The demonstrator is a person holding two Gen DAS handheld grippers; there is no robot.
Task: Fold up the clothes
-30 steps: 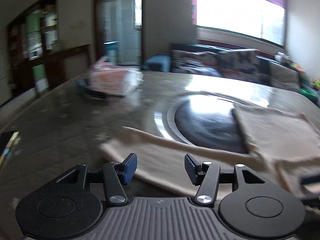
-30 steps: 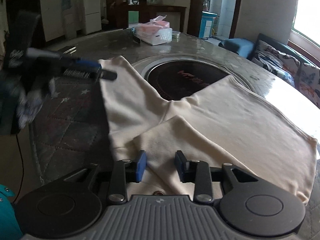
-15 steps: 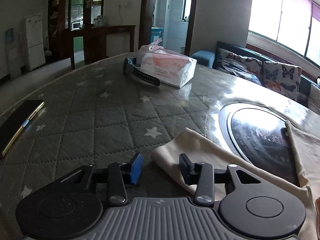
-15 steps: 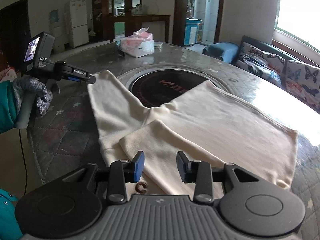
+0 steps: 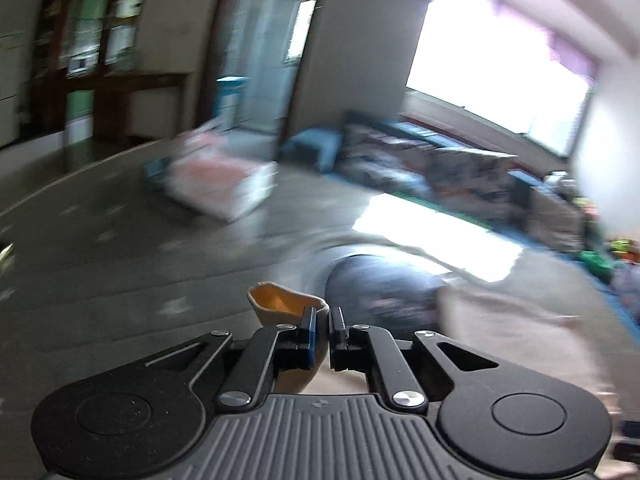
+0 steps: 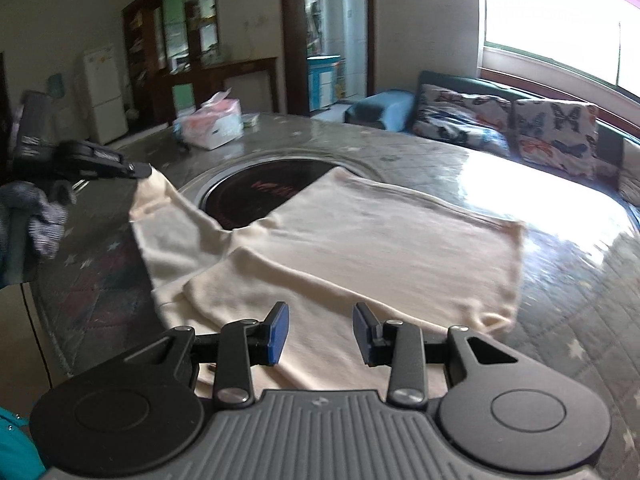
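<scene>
A cream long-sleeved garment (image 6: 384,240) lies spread on the round table, with one sleeve folded over its near part. My left gripper (image 5: 322,322) is shut on the cuff of the other sleeve (image 5: 280,304), whose open end curls up past the fingers. In the right wrist view that left gripper (image 6: 138,169) holds the sleeve end (image 6: 160,196) lifted off the table at the left. My right gripper (image 6: 320,332) hangs open just above the garment's near edge, with nothing between its fingers. The left wrist view is blurred by motion.
A dark round hob (image 6: 264,196) is set in the middle of the quilted table (image 6: 560,292), partly under the garment. A tissue box (image 6: 212,124) stands at the far side. A gloved hand (image 6: 36,216) holds the left gripper. A sofa with cushions (image 6: 520,128) lines the window wall.
My left gripper has shut on the sleeve cuff and lifted it off the table. The right gripper has opened a little wider and its view has swung slightly right.
</scene>
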